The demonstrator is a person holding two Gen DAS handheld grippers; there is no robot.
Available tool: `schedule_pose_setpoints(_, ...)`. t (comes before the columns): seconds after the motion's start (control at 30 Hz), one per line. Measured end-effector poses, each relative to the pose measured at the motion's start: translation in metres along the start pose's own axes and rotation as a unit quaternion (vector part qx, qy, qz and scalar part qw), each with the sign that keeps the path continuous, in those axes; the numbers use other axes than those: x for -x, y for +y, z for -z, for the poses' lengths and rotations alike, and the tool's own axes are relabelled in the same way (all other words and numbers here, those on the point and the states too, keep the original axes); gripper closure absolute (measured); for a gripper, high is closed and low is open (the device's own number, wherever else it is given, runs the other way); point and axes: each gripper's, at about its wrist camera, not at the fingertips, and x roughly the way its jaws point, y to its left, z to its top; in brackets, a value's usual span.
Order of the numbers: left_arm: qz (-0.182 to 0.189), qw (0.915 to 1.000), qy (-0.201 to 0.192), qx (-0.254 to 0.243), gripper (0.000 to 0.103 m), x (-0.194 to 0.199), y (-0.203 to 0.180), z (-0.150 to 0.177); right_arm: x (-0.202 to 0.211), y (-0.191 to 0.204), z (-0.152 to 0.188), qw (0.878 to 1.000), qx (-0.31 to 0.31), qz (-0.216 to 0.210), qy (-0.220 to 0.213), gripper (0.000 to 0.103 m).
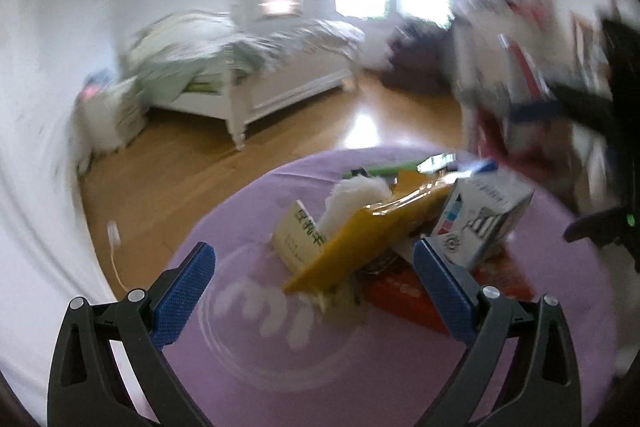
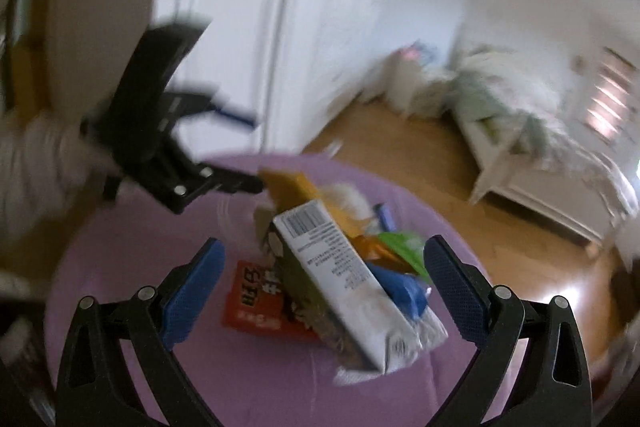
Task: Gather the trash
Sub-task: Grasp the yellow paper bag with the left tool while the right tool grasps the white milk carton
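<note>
Left wrist view: the left hand-held gripper (image 1: 314,281) hangs wide open over a heap of trash on a round bench (image 1: 248,379) with a purple cover. A yellow packet (image 1: 360,239) lies between its blue pads. The right hand-held gripper (image 2: 324,285), also wide open, straddles a white carton (image 2: 340,279) lying over a red wrapper (image 2: 256,299). A white bed (image 1: 256,67) stands far behind on the wooden floor (image 1: 168,171).

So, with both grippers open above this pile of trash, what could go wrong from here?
1. The pile is loosely stacked: the white carton leans on other pieces, so pulling one item may topple the rest.
2. The pile sits near the far edge of the purple table, so pushed pieces could fall to the floor.
3. The left gripper and right gripper are close together and might collide.
</note>
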Motion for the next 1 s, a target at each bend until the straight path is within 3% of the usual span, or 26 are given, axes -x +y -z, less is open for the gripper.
schedule_pose_setpoints(0.07,0.017,0.999,0.018,-0.038,0.005,-0.014,-0.005,-0.008,-0.027,-0.001,-0.01,0.998,0.021,-0.024,0.047,0.021)
schedule_pose_setpoints(0.1,0.036,0.9978,0.026,-0.05,0.005,-0.02,-0.008,-0.011,-0.036,-0.002,-0.013,0.997,0.025,-0.034,0.064,0.039)
schedule_pose_setpoints(0.13,0.051,0.9967,0.03,-0.056,0.006,-0.023,-0.009,-0.013,-0.047,-0.002,-0.015,0.995,0.021,-0.048,0.085,0.044)
schedule_pose_setpoints(0.2,0.079,0.9946,0.039,-0.056,0.021,-0.029,-0.009,-0.014,-0.053,-0.003,-0.019,0.995,0.018,-0.045,0.09,0.047)
schedule_pose_setpoints(0.23,0.091,0.9933,0.049,-0.052,0.048,-0.033,-0.01,-0.013,-0.053,-0.003,-0.02,0.995,0.009,-0.049,0.085,0.048)
schedule_pose_setpoints(0.27,0.101,0.9918,0.062,-0.046,0.064,-0.036,-0.009,-0.012,-0.05,-0.002,-0.019,0.995,-0.002,-0.056,0.079,0.049)
schedule_pose_setpoints(0.37,0.107,0.9907,0.069,-0.047,0.08,-0.036,-0.016,-0.002,-0.037,0.001,-0.009,0.996,-0.025,-0.052,0.065,0.055)
schedule_pose_setpoints(0.47,0.104,0.9925,0.047,-0.044,0.086,-0.021,-0.024,0.005,-0.014,-0.001,0.002,0.996,-0.073,-0.034,0.035,0.059)
schedule_pose_setpoints(0.57,0.112,0.9937,0.006,0.004,0.089,0.004,-0.022,0.006,0.024,-0.019,0.028,0.986,-0.161,-0.042,-0.019,0.06)
schedule_pose_setpoints(0.67,0.108,0.9926,-0.018,0.053,0.091,0.02,-0.025,0.004,0.049,-0.043,0.044,0.957,-0.276,-0.058,-0.074,0.06)
schedule_pose_setpoints(0.83,0.125,0.986,-0.039,0.103,0.091,0.044,-0.043,-0.001,0.096,-0.073,0.099,0.883,-0.429,-0.085,-0.172,0.06)
schedule_pose_setpoints(0.9,0.138,0.984,-0.042,0.105,0.091,0.049,-0.055,-0.007,0.12,-0.082,0.128,0.853,-0.479,-0.06,-0.199,0.06)
schedule_pose_setpoints(1.0,0.167,0.981,-0.041,0.089,0.091,0.048,-0.092,-0.022,0.157,-0.09,0.164,0.84,-0.504,0.022,-0.201,0.06)
